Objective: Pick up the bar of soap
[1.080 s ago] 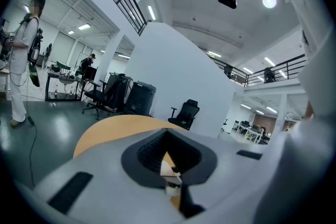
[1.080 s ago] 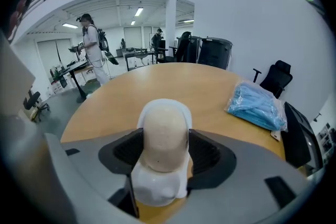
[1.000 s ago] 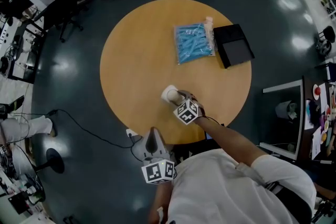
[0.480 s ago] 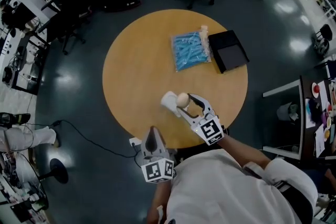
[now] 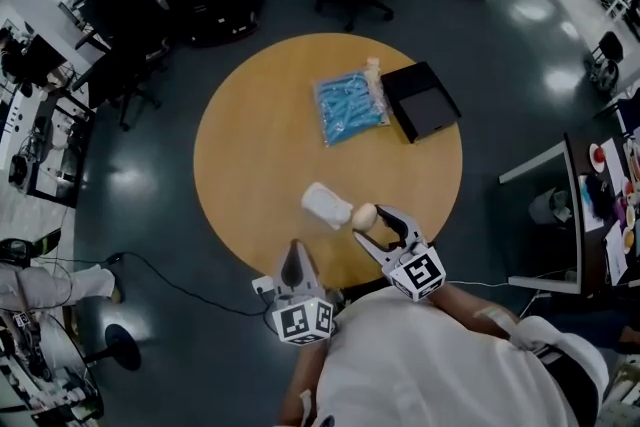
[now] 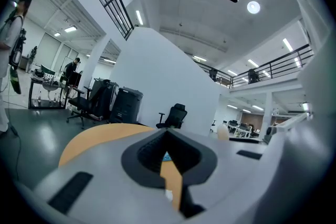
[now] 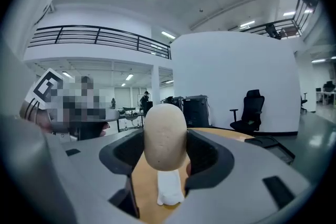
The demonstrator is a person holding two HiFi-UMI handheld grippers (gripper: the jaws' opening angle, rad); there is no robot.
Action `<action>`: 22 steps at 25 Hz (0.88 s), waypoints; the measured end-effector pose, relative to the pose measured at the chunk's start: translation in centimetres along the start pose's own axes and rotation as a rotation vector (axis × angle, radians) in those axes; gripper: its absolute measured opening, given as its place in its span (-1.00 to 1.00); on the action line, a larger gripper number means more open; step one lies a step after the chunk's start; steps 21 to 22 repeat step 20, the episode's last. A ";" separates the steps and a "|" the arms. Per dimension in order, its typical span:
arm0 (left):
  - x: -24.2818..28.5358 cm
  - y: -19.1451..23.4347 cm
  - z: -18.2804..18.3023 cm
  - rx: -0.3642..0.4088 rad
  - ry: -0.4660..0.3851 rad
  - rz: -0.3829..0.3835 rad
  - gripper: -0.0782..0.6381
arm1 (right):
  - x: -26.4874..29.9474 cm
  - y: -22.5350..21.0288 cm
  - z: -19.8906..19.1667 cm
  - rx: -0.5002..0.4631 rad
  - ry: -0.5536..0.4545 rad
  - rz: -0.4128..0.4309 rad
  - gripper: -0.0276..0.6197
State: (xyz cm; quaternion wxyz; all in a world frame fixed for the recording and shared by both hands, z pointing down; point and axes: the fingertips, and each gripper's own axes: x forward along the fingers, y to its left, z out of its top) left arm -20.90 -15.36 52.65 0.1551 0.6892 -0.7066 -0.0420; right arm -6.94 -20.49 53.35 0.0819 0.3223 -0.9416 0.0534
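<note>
Looking down in the head view, the right gripper (image 5: 371, 226) had its jaws closed on the bar of soap (image 5: 364, 215), a pale beige oval held near the close edge of the round wooden surface (image 5: 250, 145). A white packet (image 5: 327, 204) lay just beside the soap on its left, apart from it as far as that view told. A blue bag (image 5: 349, 108) and a black box (image 5: 421, 101) sat well apart at the far side and stood in nobody's way. The left gripper (image 5: 294, 263) hung off the surface's near edge, over the floor.

The left gripper view showed its jaws drawn together with nothing between them, only a sliver of the surface past the tips.

The right gripper view showed the soap upright between the jaws, clamped across its lower half, its rounded top standing above them. The white packet lay on the wood beyond and below, so the soap seemed lifted clear. The bar looked hard, smooth and light, likely slick; a grip across its broad middle seemed the safest hold, since the curved sides could squirt out under too hard a squeeze.
</note>
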 end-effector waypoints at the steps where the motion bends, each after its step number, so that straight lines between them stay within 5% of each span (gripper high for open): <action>1: 0.1 -0.2 0.0 0.000 -0.001 -0.004 -0.77 | 0.0 0.1 0.1 -0.004 -0.004 0.005 -0.11; 22: -0.2 -0.6 -0.9 -0.029 0.018 0.011 -0.77 | -0.5 0.4 0.2 -0.010 -0.009 0.044 -0.11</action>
